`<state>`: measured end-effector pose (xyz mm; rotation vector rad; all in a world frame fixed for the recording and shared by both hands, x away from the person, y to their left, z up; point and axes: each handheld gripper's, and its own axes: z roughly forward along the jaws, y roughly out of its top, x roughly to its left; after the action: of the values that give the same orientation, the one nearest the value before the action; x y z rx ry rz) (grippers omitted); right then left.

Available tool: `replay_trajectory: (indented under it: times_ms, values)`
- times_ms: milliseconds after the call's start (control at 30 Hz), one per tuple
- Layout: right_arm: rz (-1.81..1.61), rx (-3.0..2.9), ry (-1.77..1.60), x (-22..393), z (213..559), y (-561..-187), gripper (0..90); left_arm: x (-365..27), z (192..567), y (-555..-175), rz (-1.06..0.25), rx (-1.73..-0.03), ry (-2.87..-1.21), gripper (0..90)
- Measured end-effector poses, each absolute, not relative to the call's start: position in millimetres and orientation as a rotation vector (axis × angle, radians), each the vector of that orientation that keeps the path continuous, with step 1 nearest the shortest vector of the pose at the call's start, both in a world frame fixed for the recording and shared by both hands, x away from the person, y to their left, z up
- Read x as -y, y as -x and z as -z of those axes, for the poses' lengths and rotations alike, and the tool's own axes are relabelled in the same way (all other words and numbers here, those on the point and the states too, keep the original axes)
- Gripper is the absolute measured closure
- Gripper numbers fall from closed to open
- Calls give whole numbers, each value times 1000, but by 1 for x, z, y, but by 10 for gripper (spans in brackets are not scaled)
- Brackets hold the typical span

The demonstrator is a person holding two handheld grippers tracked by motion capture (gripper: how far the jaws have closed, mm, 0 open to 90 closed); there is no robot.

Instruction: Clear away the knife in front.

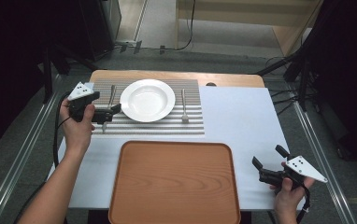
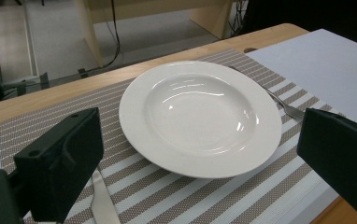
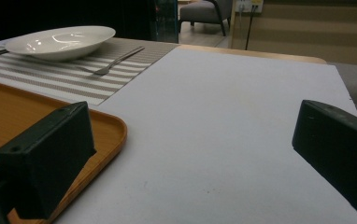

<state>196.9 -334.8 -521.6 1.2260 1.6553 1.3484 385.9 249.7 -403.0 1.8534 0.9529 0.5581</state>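
A white deep plate (image 1: 147,100) (image 2: 200,116) (image 3: 60,41) sits in the middle of a striped placemat (image 1: 167,125) (image 2: 190,196). To its right lies a fork (image 1: 184,106) (image 2: 284,105) (image 3: 116,60), and to its left a knife (image 1: 112,95) (image 2: 103,200). My left gripper (image 1: 110,114) (image 2: 204,149) hangs open just above the knife at the plate's left, jaws wide apart and holding nothing. Down at the table's front right, my right gripper (image 1: 269,157) (image 3: 200,154) is open and empty over the white surface.
A large empty wooden tray (image 1: 174,182) (image 3: 8,116) lies at the front centre, just below the placemat. A white sheet (image 1: 242,121) covers the table to the right. Dark stands and cables ring the table.
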Motion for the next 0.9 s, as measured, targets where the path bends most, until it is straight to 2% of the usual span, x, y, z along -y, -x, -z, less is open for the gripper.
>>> replay_trajectory:
  times_ms: [533,633,833,900]
  values:
    - [-1344,-1659,-1225,335,522,-197,0,-243,398,-418,-509,-1030,-1926,6]
    - [-1342,-1659,-1225,334,522,-197,0,-241,397,-427,-513,-1057,-1942,76]
    - [-1342,-1658,-1226,335,522,-197,0,-238,395,-440,-493,-1102,-1972,79]
    - [-1342,-1659,-1225,335,522,-197,0,-238,395,-445,-492,-1138,-1978,143]
